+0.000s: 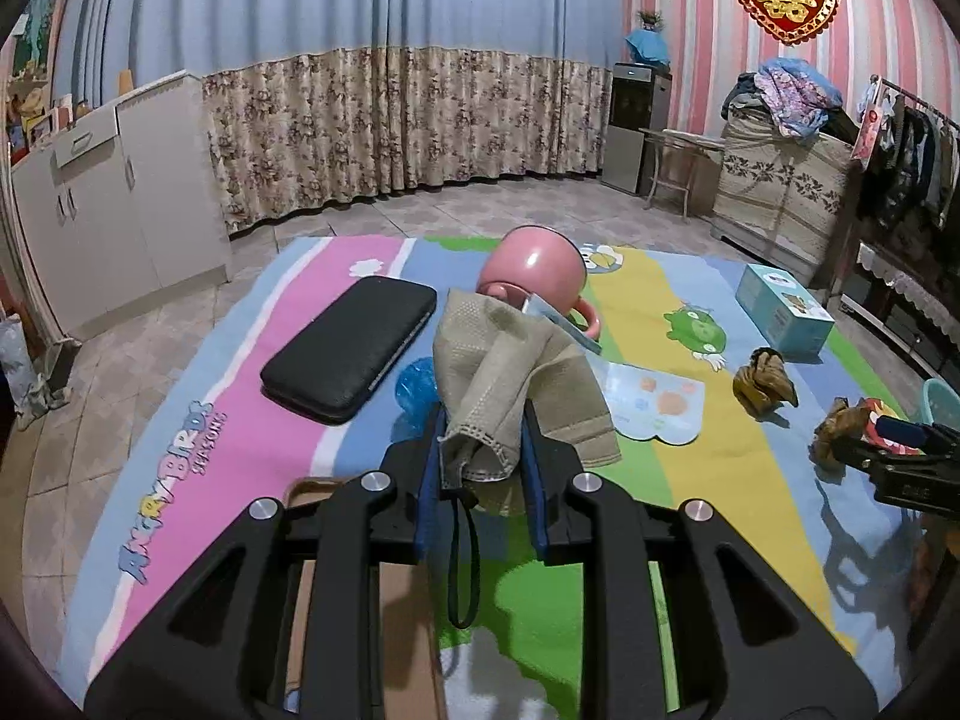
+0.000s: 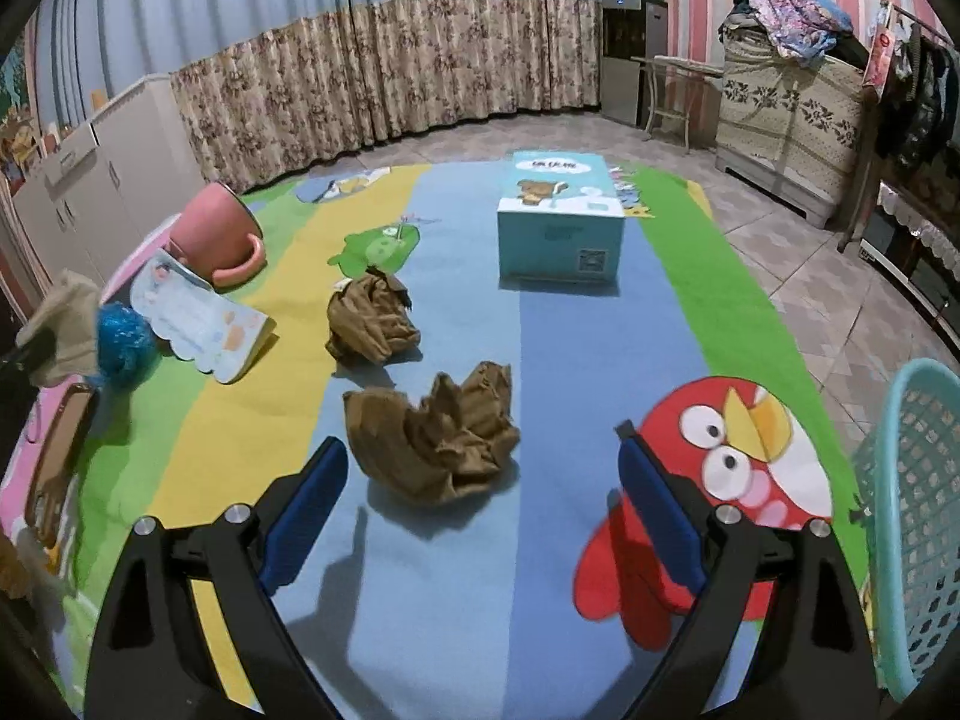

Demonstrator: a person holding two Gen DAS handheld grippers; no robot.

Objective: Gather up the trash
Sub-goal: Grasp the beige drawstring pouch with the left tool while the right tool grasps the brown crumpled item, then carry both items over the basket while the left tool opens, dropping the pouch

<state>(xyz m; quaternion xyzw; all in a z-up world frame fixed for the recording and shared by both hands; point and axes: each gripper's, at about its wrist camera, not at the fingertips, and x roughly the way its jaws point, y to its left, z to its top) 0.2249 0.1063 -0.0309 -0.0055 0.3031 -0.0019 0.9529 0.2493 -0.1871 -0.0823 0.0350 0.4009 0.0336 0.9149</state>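
Note:
My left gripper [image 1: 483, 441] is shut on a beige face mask [image 1: 510, 372], lifted off the striped play mat [image 1: 180, 480]; its dark ear loop hangs down between the fingers. The mask [image 2: 60, 324] also shows at the left edge of the right wrist view. My right gripper [image 2: 480, 444] stands open, its blue pads [image 2: 306, 510] on either side of a crumpled brown paper [image 2: 444, 444] lying on the mat, apart from it. A second brown wad [image 2: 372, 324] lies further back. A blue crumpled ball [image 2: 123, 342] sits near the mask.
A teal mesh basket [image 2: 912, 510] stands at the mat's right edge. A tipped pink mug [image 2: 216, 234], an open booklet [image 2: 198, 318], a tissue box [image 2: 561, 222] and a black case [image 1: 354, 348] lie on the mat. Cardboard [image 1: 360, 600] lies below my left gripper.

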